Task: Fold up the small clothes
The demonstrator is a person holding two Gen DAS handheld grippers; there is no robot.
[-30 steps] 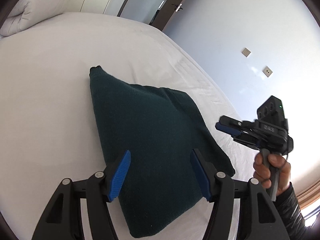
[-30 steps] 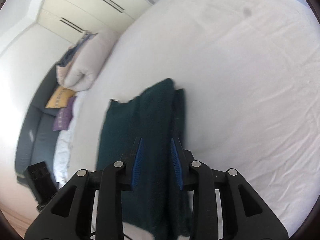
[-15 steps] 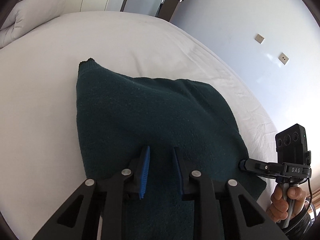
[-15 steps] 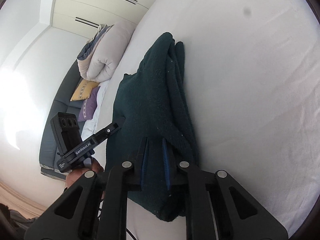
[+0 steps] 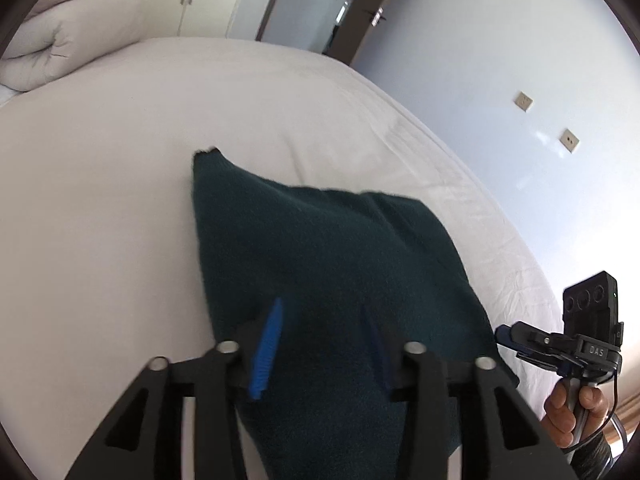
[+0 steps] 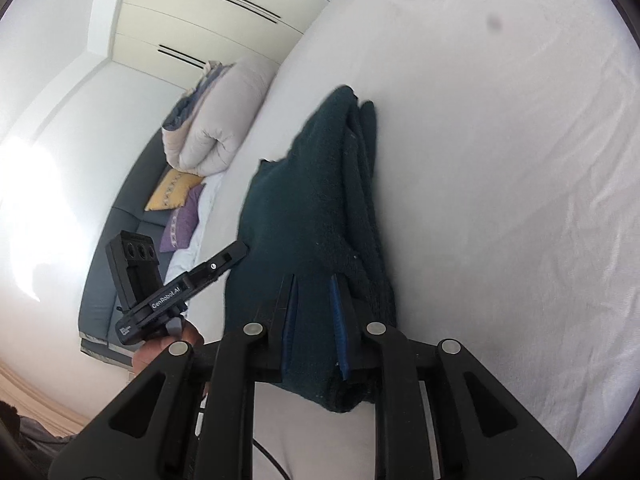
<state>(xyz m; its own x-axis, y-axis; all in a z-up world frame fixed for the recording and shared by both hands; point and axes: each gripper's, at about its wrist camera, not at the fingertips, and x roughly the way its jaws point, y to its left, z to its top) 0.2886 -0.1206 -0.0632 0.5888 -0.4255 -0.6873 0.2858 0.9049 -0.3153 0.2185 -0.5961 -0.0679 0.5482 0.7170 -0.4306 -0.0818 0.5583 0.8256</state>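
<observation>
1. Left claw (image 5: 320,344) is hovering over the near part of the dark green garment (image 5: 328,264), jaws fairly wide and opening; cloth lies under the blue pads (image 5: 266,350), nothing pinched, likely just letting go of a fold.
2. Right claw (image 6: 314,326) is sitting narrow at the garment's near end, jaws opening; a thick bunch of layers is lying between the pads, and whether they are pressing it is unclear.
3. Garment is lying folded in stacked layers on the white bed (image 6: 500,160), probably kept near the edge for reach.
4. Rolled duvet (image 6: 224,120) and cushions (image 6: 176,200) are sitting well apart, out of the way.
</observation>
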